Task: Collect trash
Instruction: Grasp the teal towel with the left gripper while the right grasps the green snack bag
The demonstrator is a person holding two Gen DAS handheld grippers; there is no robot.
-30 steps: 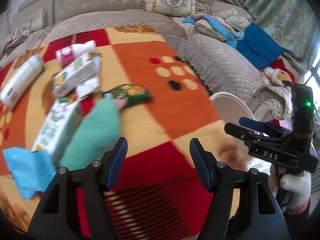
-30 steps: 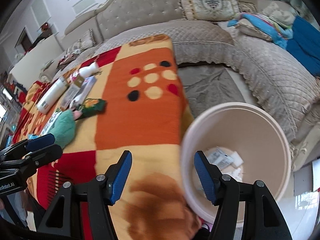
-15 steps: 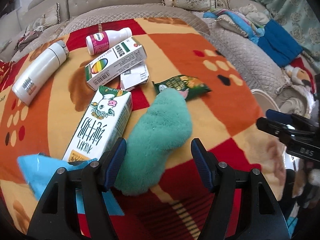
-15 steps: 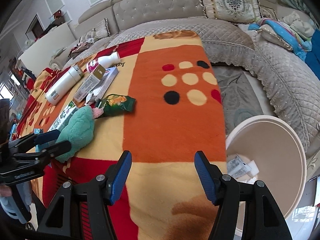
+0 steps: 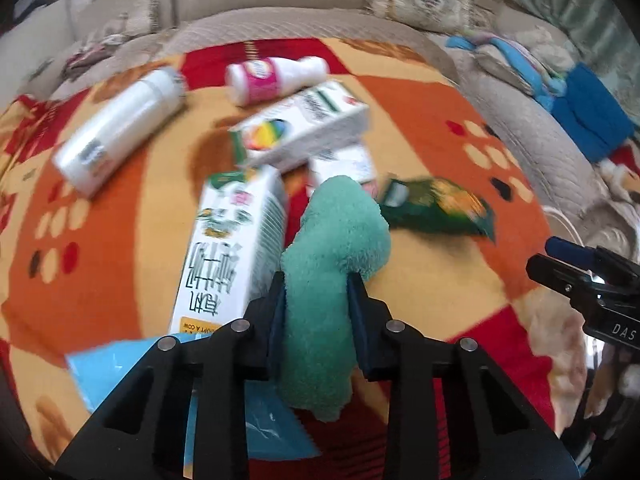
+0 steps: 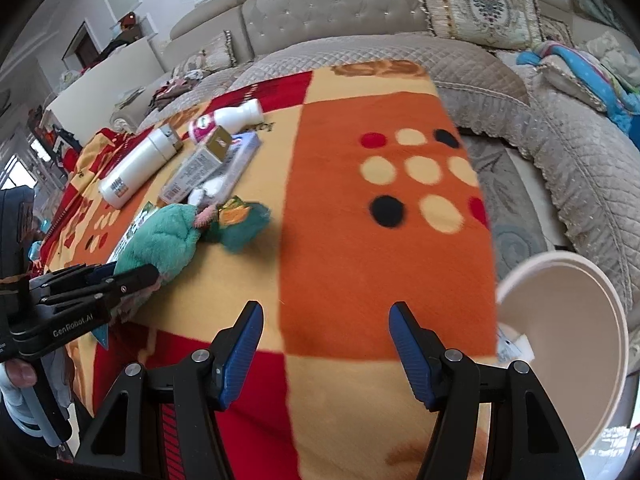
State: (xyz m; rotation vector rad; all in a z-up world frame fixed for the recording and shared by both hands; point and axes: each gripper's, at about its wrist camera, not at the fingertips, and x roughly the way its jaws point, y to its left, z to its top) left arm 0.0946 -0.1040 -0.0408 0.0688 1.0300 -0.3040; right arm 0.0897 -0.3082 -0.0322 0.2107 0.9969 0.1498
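My left gripper [image 5: 316, 304] is shut on a fluffy teal cloth [image 5: 336, 248], squeezing its near part; the cloth also shows in the right wrist view [image 6: 164, 240]. Beside it lie a milk carton [image 5: 228, 248], a green snack wrapper [image 5: 436, 208], a white medicine box [image 5: 304, 128], a pink-labelled bottle [image 5: 272, 78] and a white flask [image 5: 116, 124]. My right gripper [image 6: 326, 344] is open and empty above the blanket [image 6: 380, 248], right of the left gripper [image 6: 80, 292]. A white trash bin [image 6: 568, 320] with paper scraps stands at the right.
A blue plastic scrap [image 5: 132, 364] lies under my left gripper. A beige sofa [image 6: 360, 12] wraps around the back and right, with cushions and blue clothes [image 5: 592, 116] on it. The blanket's right edge drops toward the bin.
My left gripper moved forward over the teal cloth and closed on it. The right gripper swung left, so the bin slid toward the frame's right edge.
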